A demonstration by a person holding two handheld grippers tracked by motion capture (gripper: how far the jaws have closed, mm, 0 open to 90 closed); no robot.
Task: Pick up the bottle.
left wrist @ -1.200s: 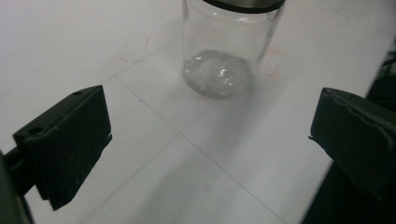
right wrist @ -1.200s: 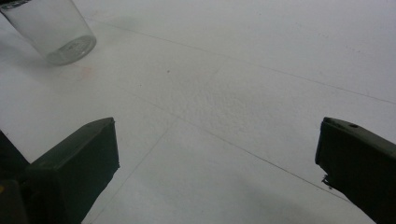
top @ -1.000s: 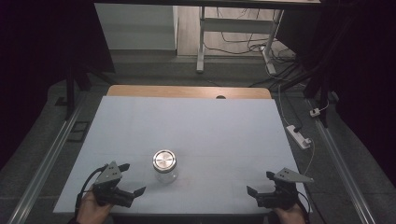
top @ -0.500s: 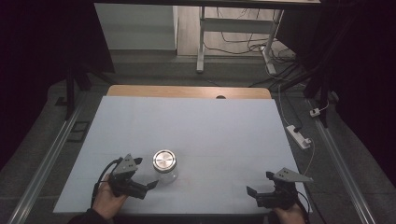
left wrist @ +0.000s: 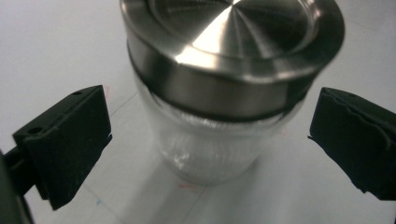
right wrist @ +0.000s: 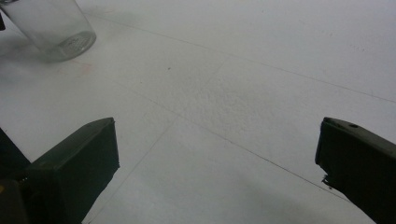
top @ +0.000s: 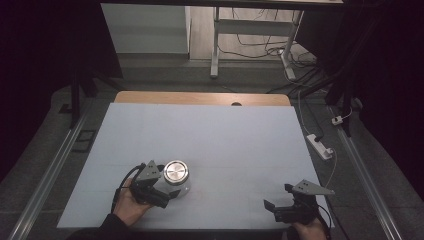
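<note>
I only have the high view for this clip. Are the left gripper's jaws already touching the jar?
Observer: No. In the left gripper view the jaws stand open on either side of the jar, with gaps showing.
Operator: What is the jar made of?
Observer: Clear glass under a brushed metal lid.
Operator: And the right gripper?
Observer: The right gripper has its jaws open over bare table, the jar's base far off.

Room: dim, dark surround; white table (top: 210,140) evenly lit from above.
Glare: bright streak on steel lid (left wrist: 233,28).
Focus: left gripper view soft, lid edge blurred.
Shadow: faint grey beside glass jar (right wrist: 51,28).
Right gripper view: grainy, dull.
</note>
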